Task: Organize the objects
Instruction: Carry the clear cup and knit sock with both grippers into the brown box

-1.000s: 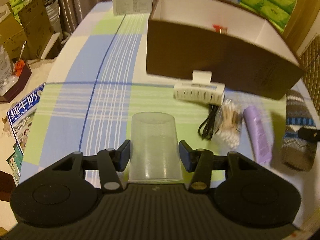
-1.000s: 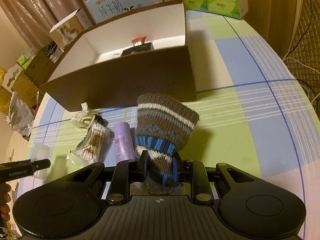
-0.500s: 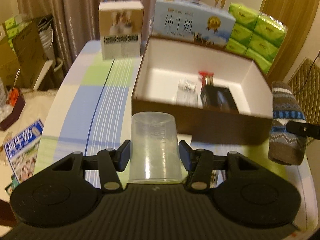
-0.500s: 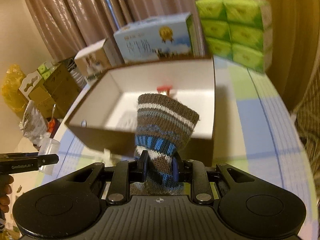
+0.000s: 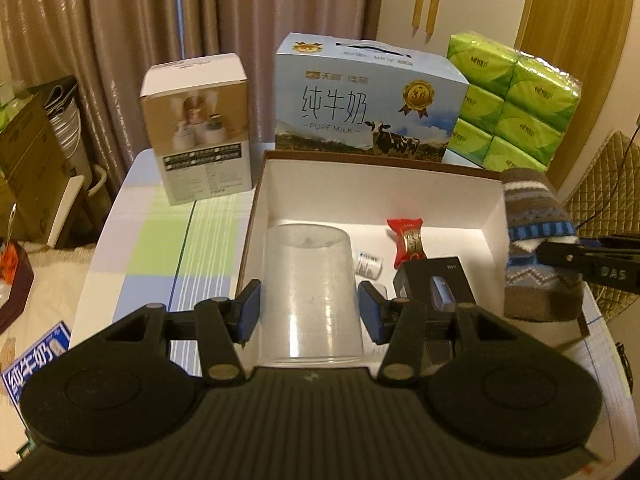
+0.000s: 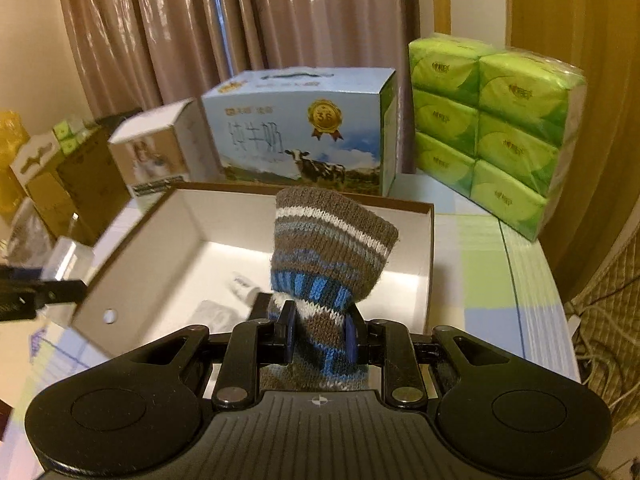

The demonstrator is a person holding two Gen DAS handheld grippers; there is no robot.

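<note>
Left wrist view: the left gripper [image 5: 310, 312] holds one clear plastic cup [image 5: 310, 296] between its two blue-padded fingers [image 5: 250, 310]. The jaws stand wide, about as far apart as the cup is broad, and each pad presses a side of it. The cup lies along the fingers with its closed end pointing forward, over the near left part of one open brown box with a white inside [image 5: 376, 192]. Beyond the cup, on the box floor, lie three things: one small white bottle [image 5: 369, 266] just right of the cup, one red wrapped snack [image 5: 407, 240] farther right, and one black box [image 5: 436, 284] right of the claw's right finger. Past the brown box stand three packages (all upright): one white product carton [image 5: 198, 128] ahead to the left, one blue milk carton [image 5: 368, 96] straight ahead, and one green tissue pack [image 5: 516, 100] ahead to the right. Far right, one striped knit sock [image 5: 536, 240] hangs in the right gripper, over the box's right edge.

Right wrist view: the right gripper [image 6: 320, 334] has its jaws drawn in close, pinching the sock [image 6: 332, 256] around its middle so the knit bunches between the pads. The sock's cuff end stands forward and up, above the right half of the open box [image 6: 428, 264]. The same three packages stand beyond it. At the far left edge, the left claw shows with the cup [image 6: 68, 258], blurred.
</note>
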